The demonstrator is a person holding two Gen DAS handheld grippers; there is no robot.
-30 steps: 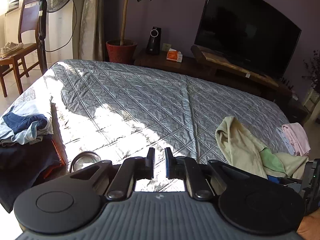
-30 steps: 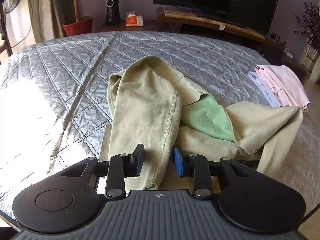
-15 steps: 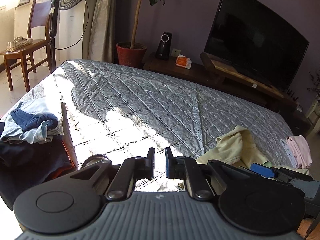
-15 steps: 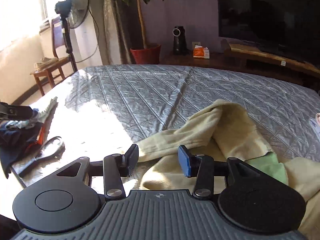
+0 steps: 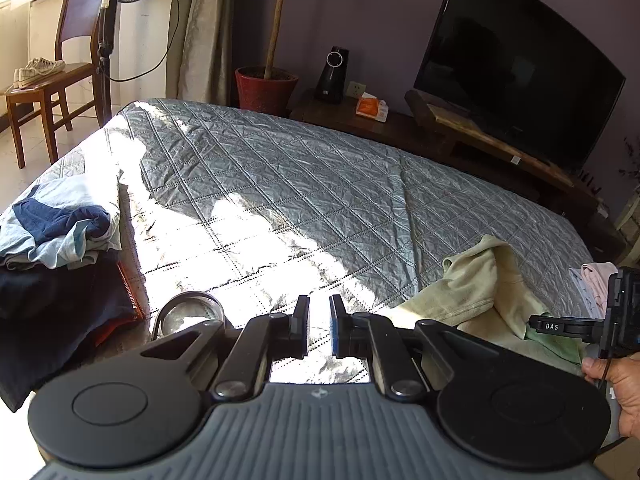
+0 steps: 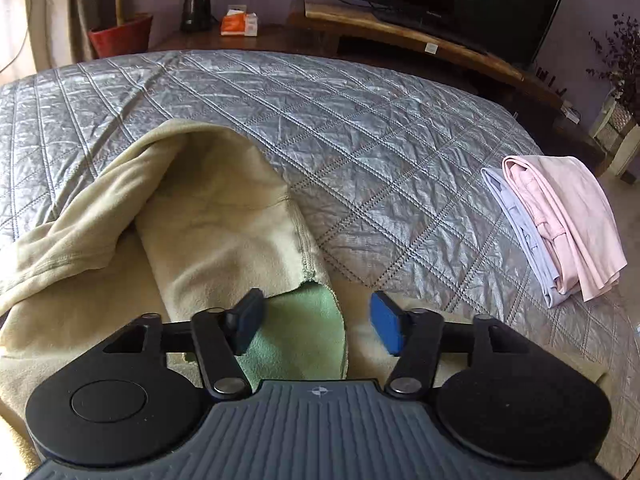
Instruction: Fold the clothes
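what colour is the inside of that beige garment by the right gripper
Light green: the lining of the beige garment shows best in the right wrist view.

Harsh window glare, sharp fisheye frames

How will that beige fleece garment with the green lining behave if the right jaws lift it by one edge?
The beige garment lies in soft, rumpled folds, so it would probably droop and unfold rather than hold shape. It looks thick and fuzzy, so likely easy to grip, not slippery. It may drag across the quilted bedspread.
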